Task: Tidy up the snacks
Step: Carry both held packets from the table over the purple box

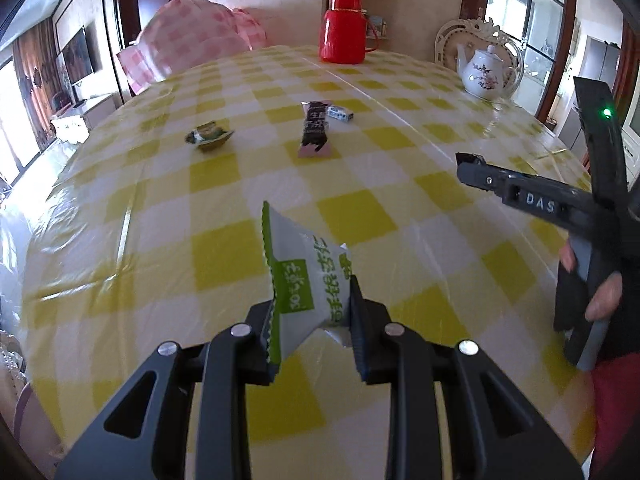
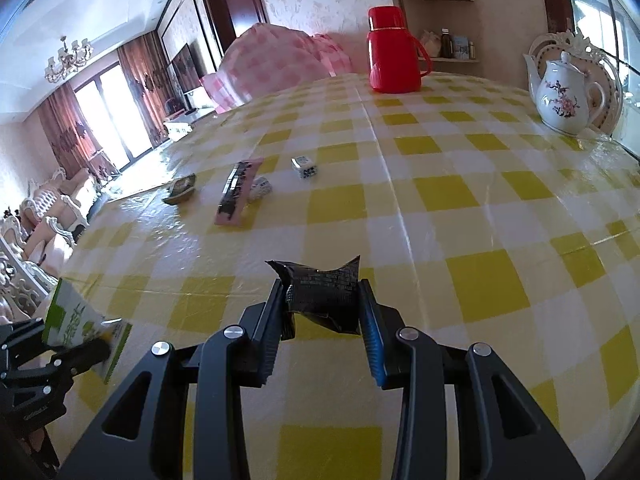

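**Snack packets pinched in both claws over the checked table**

Packets fill both claws. The left gripper point(image 1: 312, 312) is closed on a green-and-white packet point(image 1: 298, 272), low in the middle of the left wrist view, held clear above the yellow checked table point(image 1: 224, 184). The right gripper point(image 2: 324, 312) is closed on a small black packet point(image 2: 322, 296), low centre of the right wrist view, also off the cloth.

Both look like light foil or plastic pouches: thin, crinkly, easily crushed, probably slippery on the glossy faces. The green one is taken across its width near one end, so the free end sticks up; its crimped seam is likely the stiffest place to pinch. The black one is squeezed across its belly and visibly buckled, so a gentler pinch at a sealed end would probably suit it better.

Loose on the table, upper middle-left of both views, I count four more snacks:
- one long pink-and-black bar point(image 2: 237, 192)
- one greenish candy point(image 2: 181, 189) to its left
- one small white box point(image 2: 305, 168) to its right
- one small pale wrapped piece point(image 2: 261, 189), touching the bar's right edge, seen only from the right wrist

That makes six snacks in all. At the far edge stand one red flask point(image 2: 394, 50) and one white teapot point(image 2: 566, 96), well apart from the snacks.
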`<state>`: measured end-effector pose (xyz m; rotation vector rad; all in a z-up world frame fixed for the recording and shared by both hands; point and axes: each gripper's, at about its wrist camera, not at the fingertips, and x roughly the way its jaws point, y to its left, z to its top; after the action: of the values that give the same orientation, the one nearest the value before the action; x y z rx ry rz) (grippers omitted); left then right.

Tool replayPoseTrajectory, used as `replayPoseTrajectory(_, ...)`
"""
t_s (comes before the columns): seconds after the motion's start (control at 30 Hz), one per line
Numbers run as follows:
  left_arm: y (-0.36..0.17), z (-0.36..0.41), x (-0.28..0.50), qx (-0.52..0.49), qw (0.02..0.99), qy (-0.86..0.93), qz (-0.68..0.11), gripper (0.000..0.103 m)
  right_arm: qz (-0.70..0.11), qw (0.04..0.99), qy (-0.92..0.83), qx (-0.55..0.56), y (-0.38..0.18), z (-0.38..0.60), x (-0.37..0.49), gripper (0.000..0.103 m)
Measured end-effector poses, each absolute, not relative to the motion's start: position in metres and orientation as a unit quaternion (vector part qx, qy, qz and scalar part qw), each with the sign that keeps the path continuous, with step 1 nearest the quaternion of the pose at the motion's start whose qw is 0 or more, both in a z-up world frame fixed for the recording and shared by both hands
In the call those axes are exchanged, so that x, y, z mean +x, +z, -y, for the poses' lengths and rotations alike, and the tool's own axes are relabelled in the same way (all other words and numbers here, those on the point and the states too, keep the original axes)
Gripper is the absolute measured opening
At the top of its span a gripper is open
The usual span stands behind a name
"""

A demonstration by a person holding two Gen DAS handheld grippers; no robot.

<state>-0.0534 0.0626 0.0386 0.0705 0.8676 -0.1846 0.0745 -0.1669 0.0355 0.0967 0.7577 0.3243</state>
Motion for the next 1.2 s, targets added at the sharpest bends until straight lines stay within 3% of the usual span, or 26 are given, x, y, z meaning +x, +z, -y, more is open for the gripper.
replayPoseTrajectory(0.7,0.047,-0.108,-0.165,0.084,0.913,-0.085,-0.391,0.028,-0.371,0.896,0.237,0.066,0.039,0.112,-0.059,0.036)
replayPoseTrajectory(1.2,0.038,-0.17,-0.193,0.07,0.914,-0.053,-0.395,0.028,-0.387,0.877,0.283,0.027,0.035,0.052,-0.1,0.036)
